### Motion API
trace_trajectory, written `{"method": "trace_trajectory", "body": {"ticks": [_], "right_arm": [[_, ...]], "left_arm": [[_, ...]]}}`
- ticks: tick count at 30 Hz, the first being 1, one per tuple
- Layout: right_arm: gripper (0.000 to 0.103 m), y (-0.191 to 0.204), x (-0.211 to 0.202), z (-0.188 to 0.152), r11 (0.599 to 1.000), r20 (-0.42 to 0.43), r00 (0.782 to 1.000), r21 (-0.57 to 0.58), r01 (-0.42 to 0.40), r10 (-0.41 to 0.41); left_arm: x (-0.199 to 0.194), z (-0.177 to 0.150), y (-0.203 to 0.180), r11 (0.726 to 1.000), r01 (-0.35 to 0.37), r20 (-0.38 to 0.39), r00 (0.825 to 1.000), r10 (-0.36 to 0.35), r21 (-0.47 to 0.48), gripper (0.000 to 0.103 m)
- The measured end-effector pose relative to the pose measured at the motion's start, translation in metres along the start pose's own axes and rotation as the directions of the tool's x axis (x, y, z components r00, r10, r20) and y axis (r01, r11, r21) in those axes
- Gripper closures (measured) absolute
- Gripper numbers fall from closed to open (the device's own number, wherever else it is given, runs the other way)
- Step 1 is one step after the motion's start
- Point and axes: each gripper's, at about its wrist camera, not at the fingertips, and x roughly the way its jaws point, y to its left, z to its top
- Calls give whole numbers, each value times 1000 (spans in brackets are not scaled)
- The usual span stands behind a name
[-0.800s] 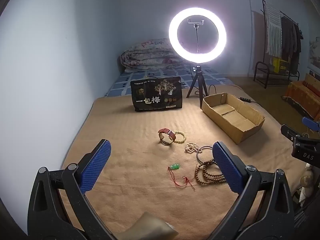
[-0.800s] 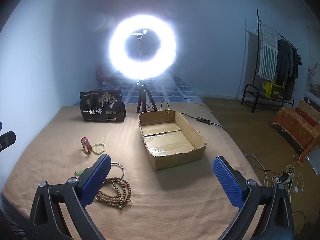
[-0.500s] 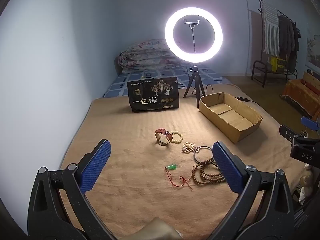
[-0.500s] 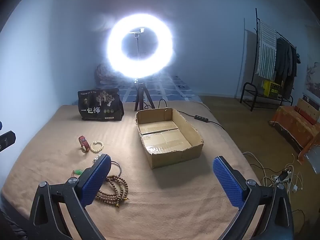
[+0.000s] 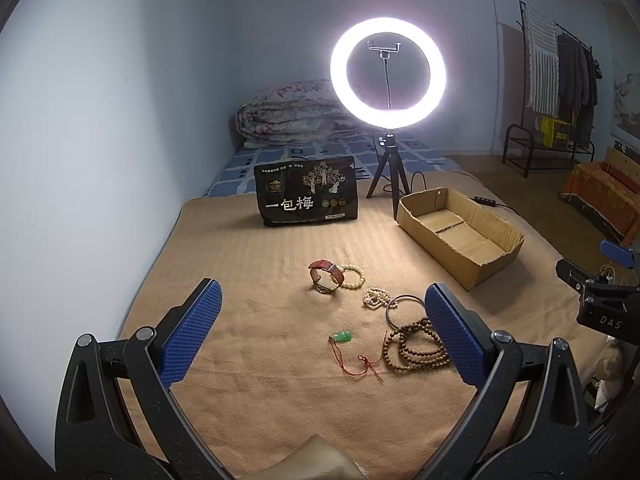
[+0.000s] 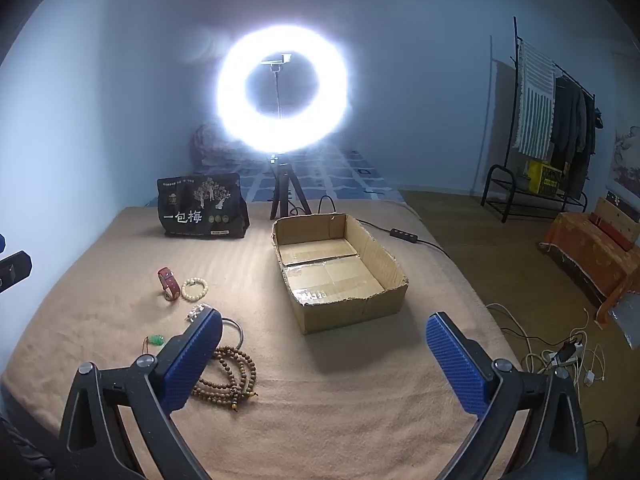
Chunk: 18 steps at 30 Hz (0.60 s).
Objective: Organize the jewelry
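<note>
While unheld, wooden beads [image 5: 416, 350] beside left hand-held gripper [image 5: 320, 330].

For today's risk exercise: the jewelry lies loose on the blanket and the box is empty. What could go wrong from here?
1. The wooden bead strand lies coiled over the metal bangle; lifting one may drag the other.
2. The green pendant has a thin red cord that could slip from wide tongs.
3. The cardboard box has a torn, low front edge; pieces could catch there.
</note>
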Motion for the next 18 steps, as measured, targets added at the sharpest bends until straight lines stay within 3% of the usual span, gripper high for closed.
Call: {"method": "trace_trajectory", "body": {"ticks": [18], "right_arm": [[0, 6, -1, -5, 1000, -5, 1000, -12, -4, 4]], "left_arm": [[-3, 11, 4, 1000, 2, 9, 1000, -2, -12, 0]]}}
